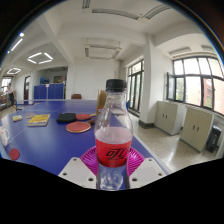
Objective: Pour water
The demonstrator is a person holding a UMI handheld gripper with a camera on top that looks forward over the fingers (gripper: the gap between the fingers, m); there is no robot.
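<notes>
A clear plastic bottle [113, 140] with a black cap and a red label stands upright between my fingers. My gripper [112, 160] is shut on it; the pink pads [90, 157] press on its lower body from both sides. The bottle's clear base shows just below the pads. It is held at the near end of a blue table [50, 142]. No cup or other vessel shows in this view.
On the blue table beyond the bottle lie a red paddle [78, 127], a dark paddle [66, 117] and a yellow item [38, 120]. A red thing [13, 153] lies at the table's left side. White cabinets [186, 122] stand along the windowed wall on the right.
</notes>
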